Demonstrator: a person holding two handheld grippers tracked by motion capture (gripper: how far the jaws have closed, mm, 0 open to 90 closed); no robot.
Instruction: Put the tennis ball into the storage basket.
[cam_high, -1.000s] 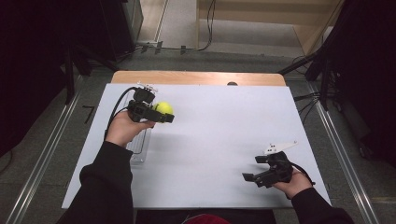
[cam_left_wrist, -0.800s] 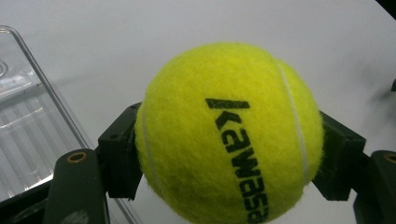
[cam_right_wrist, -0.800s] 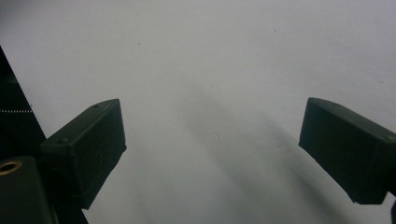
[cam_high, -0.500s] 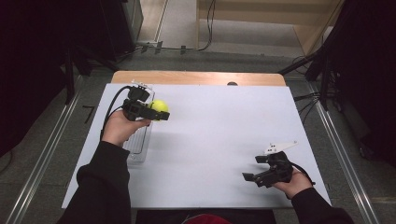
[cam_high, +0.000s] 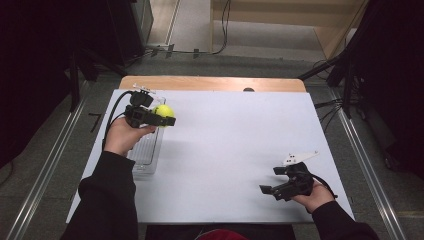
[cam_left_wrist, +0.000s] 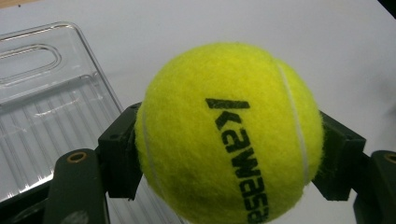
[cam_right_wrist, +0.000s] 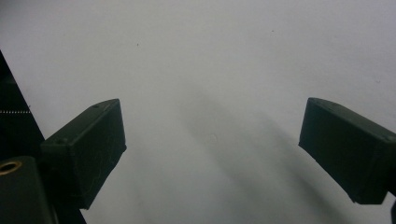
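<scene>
Gripping tennis ball (cam_left_wrist: 229, 133), left gripper (cam_high: 161, 118) above clear tray (cam_high: 145, 150).

The left gripper (cam_high: 161, 120) has carried the tennis ball (cam_high: 164, 112) leftward.

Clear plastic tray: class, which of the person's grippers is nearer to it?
Left. The left gripper hangs over the clear plastic tray; the right gripper sits across the table.
</scene>
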